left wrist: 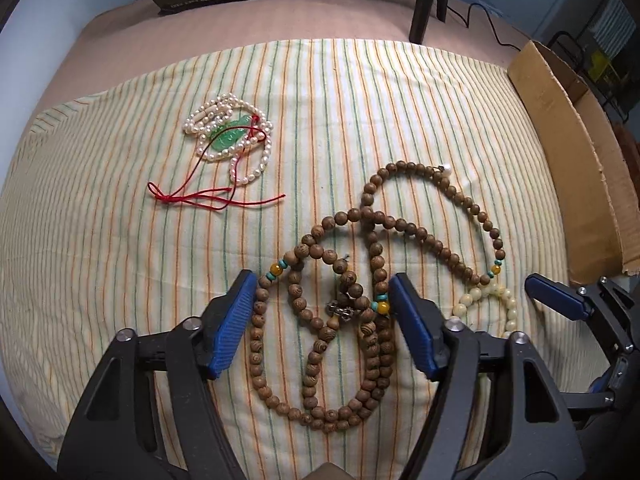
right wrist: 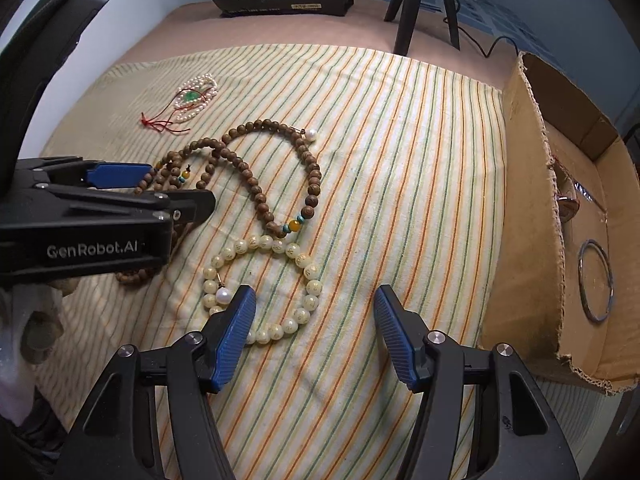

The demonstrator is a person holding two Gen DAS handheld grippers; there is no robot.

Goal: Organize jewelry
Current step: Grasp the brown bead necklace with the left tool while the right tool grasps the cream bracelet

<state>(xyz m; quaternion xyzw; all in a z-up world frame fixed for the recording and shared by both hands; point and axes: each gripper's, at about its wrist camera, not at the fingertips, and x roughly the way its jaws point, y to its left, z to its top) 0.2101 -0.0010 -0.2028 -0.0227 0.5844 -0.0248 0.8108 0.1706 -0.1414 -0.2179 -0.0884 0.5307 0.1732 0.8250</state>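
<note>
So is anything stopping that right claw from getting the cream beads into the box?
Nothing visible. The right claw straddles the cream beads; only bare striped cloth lies before the open box.

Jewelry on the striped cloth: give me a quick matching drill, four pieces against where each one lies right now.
Things:
1. Wooden beads
2. Cream bracelet
3. Pearl strand
4. Metal ring

Places:
A. Inside the cardboard box
B. Far corner, tangled with a red cord
C. Between the left gripper's open fingers
D. Partly between the right gripper's open fingers

Pairs: 1-C, 2-D, 3-B, 4-A
</note>
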